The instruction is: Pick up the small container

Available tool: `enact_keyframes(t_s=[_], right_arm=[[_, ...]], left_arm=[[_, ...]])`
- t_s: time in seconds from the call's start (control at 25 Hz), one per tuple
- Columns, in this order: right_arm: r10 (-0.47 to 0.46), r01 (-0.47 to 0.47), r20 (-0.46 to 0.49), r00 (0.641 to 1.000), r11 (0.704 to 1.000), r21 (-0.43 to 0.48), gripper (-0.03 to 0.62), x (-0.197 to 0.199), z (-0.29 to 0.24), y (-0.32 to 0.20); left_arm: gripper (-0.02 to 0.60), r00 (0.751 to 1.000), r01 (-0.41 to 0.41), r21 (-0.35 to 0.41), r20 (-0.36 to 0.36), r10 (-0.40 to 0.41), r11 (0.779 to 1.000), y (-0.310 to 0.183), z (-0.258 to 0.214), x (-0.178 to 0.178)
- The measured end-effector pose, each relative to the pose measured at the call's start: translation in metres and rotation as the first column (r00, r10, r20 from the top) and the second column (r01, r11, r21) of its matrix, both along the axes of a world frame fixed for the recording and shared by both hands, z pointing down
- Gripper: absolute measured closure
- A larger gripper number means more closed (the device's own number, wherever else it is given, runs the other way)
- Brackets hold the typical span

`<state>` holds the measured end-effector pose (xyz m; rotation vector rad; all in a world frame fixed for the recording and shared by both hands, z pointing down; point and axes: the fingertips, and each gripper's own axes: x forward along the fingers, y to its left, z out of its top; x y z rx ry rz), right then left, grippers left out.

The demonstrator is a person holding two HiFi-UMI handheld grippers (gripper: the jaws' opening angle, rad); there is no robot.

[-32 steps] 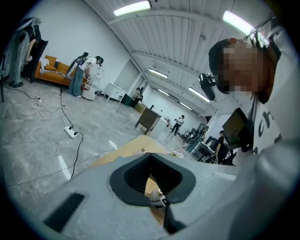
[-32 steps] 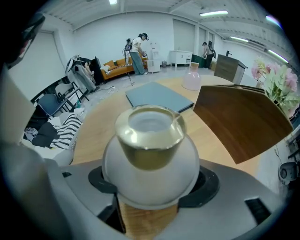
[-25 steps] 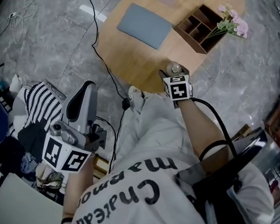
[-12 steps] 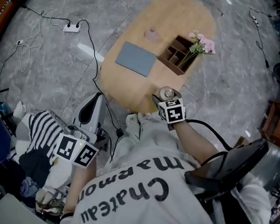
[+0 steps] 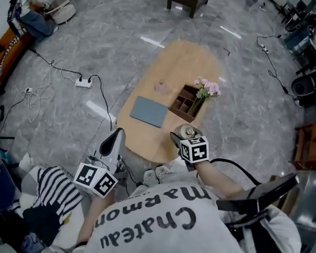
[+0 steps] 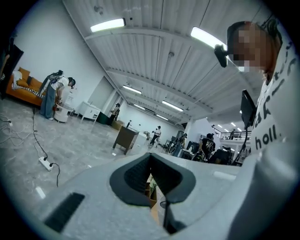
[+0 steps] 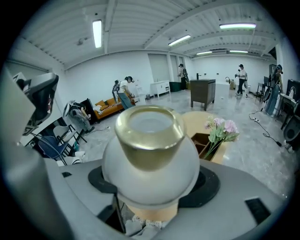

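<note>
Right claw [image 5: 185, 136]: clamped on the small container [image 7: 150, 159], round white body between the jaws, gold lid up.
Small container: held over the counter's [image 5: 176, 71] near edge.
Left claw [image 5: 115, 142]: jaws together, empty, left of counter.

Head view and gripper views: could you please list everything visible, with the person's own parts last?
table: one, light wood, oval, on the grey floor
mat: one, grey-blue, flat on the table
compartment organiser: one, brown wood, on the table beside the mat
flowers: one bunch, pink, lying across the organiser
small pink object: one, on the table beyond the mat; too small to identify
small container: one, white with a gold cap, between the right gripper's jaws
power strip: one, white, on the floor left of the table
striped cloth: one, black and white, lower left
cabinet: one, dark, far end
left gripper: grey, jaws together, empty
right gripper: grey, clamped on the container
</note>
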<state>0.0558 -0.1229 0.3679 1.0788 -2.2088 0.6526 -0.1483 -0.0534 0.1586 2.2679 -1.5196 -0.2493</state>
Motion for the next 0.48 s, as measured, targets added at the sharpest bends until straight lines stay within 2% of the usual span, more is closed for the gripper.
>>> enact_keyframes(t_s=[0.16,0.28,0.48], right_arm=[[0.005,-0.009,0.058,0.998,0.998,0.068,0.258,-0.001,-0.043,-0.004],[0.0,-0.015,0.111,0.994,0.991,0.13,0.258,-0.005,-0.081,-0.008],[0.019,-0.075,0.262,0.965,0.976,0.206,0.258,-0.013,-0.148,-0.025]], left_arm=[[0.568,1.0,-0.024,0.073,-0.015,0.025,0.997,0.0,-0.024,0.006],[0.568,0.998,-0.022,0.077,-0.049,0.026,0.997,0.0,-0.037,0.008],[0.568,0.995,-0.013,0.129,-0.093,0.025,0.992,-0.003,-0.061,0.004]])
